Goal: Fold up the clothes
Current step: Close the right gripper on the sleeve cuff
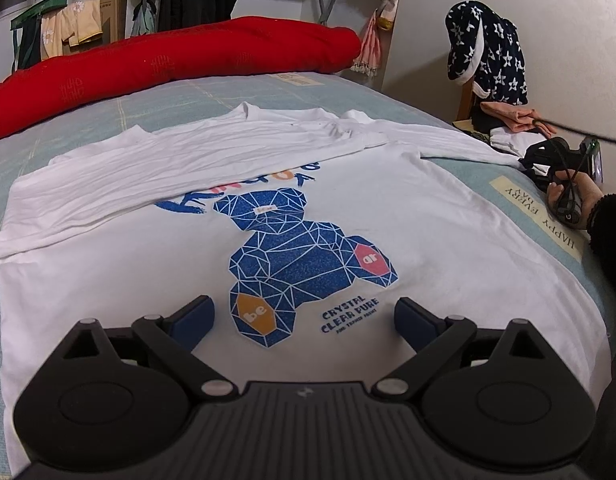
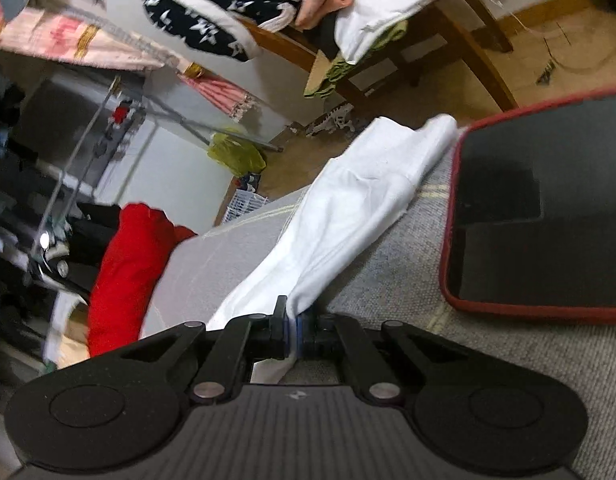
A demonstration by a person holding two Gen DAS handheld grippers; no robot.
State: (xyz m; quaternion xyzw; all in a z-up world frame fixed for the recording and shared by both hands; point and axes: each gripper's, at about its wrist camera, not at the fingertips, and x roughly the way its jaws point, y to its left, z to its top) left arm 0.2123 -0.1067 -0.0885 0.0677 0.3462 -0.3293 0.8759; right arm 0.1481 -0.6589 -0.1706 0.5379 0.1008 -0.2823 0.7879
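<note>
A pale blue woven bed cover (image 1: 504,184) carries the white long-sleeved bear-print shirt (image 1: 180,280), spread ahead of the left claw (image 1: 304,320), whose jaws are apart. One sleeve lies folded across the chest; the right claw (image 2: 294,330) clamps the other sleeve (image 2: 348,208). By my judgement, folding is partway.

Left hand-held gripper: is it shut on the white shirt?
No, the left hand-held gripper stands open above the white shirt, holding nothing.

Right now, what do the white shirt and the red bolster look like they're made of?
Shirt: thin, matte knit, probably cotton; it wrinkles finely, and the blue bear print looks glittery. Bolster: soft matte fabric, maybe fleece, stuffed plump.
</note>
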